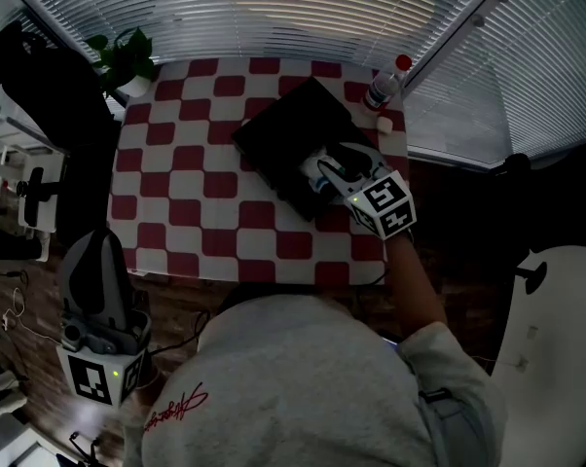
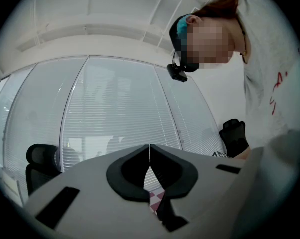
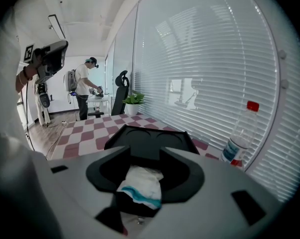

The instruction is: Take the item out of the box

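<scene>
Right gripper point(image 1: 324, 175) had its jaws part-way closed onto a white crumpled item point(image 3: 139, 184) with a teal stripe, pads touching it on both sides. It sat at the near right end of the black box point(image 1: 288, 129), lifted or not, couldn't tell. The item's long axis ran roughly along the jaws, stripe end nearest the camera. The box lay diagonal to the edges of the checkered table point(image 1: 176, 193), a bottle point(image 1: 383, 86) just beyond it. Left gripper point(image 1: 96, 239) was off the table, low left, jaw tips together, holding nothing.

An office: blinds point(image 3: 205, 68) on glass partitions, office chair point(image 3: 121, 86).
</scene>
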Motion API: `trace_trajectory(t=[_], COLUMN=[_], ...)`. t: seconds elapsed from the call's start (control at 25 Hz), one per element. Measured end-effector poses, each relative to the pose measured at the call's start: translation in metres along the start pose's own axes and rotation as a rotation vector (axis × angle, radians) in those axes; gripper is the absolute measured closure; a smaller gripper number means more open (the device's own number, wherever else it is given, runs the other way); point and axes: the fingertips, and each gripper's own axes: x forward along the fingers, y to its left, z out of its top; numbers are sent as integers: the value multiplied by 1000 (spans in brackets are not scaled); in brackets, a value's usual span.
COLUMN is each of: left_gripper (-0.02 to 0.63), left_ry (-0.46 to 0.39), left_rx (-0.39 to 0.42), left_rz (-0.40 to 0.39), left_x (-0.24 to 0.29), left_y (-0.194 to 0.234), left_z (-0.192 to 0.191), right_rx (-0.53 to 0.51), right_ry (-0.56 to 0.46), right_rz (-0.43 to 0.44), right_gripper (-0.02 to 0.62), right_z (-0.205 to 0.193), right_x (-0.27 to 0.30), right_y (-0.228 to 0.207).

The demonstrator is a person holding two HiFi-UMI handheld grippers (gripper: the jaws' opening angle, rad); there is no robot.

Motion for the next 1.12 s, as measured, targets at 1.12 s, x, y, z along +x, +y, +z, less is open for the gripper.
trace_trajectory(t=[1.12], left_gripper=[588], left_ry=[33], left_rx=[65], left_rz=[55], left_x=[-18], left_y=[15], left_z=[-5], right_rx=[-60], right_ry=[153], right_rz=[13], right_gripper=[407], right_z=[-37], right_x=[38], right_y=[-5])
